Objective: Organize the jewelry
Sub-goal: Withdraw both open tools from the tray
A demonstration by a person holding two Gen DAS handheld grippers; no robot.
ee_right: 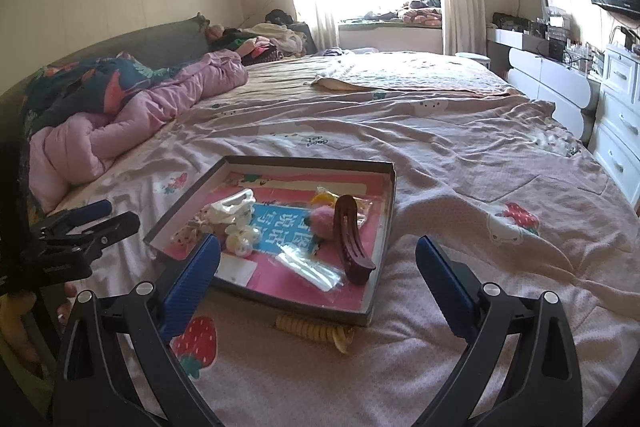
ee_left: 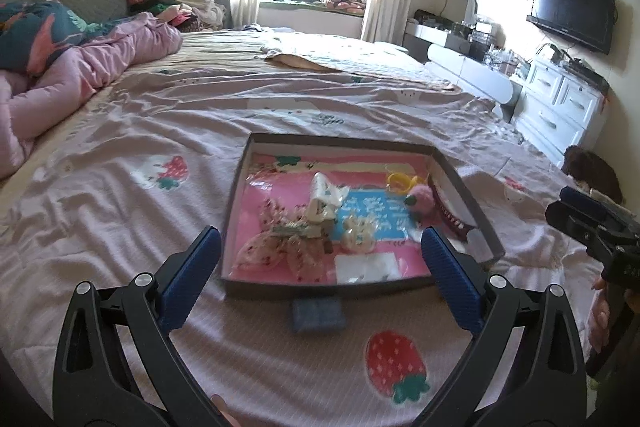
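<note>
Right wrist view | right gripper [ee_right: 318, 263] agape, empty | coiled hair tie [ee_right: 316, 331] just ahead between fingers, lying crosswise | tray [ee_right: 362, 313] beyond | nearer than left gripper [ee_right: 96, 217], agape too

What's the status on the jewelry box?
Left gripper open, empty. Right gripper open, empty. Tray box on bed holds clips and hair ties; coil hair tie and blue item lie outside. Nothing blocking.

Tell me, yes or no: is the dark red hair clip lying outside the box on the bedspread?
No. The dark red hair clip rests inside the box, along its right wall.
</note>
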